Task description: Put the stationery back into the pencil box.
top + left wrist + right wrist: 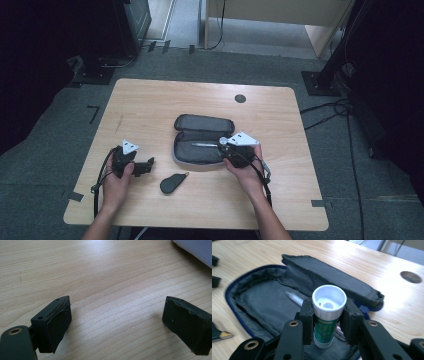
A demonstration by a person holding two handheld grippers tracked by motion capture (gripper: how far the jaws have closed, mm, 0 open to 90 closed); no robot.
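An open dark grey pencil case (192, 152) with a blue zip edge lies at the table's middle; the case (257, 302) is folded flat, its lid at the far side. A silver pen (204, 145) lies inside it, and the pen (294, 298) points away. My right gripper (223, 143) hovers over the case's right end. The right gripper (328, 315) is shut on a white glue stick (329, 300) with a green label, held upright. The glue stick (223, 141) sits just above the lining. My left gripper (149, 164) rests on the table left of the case. Its jaws (116, 322) stand open over bare wood.
A small dark oval object (172, 184) with a gold tip lies on the table in front of the case, between my hands. A round cable hole (240, 98) sits near the far edge. Dark stands and cables surround the wooden table (150, 100).
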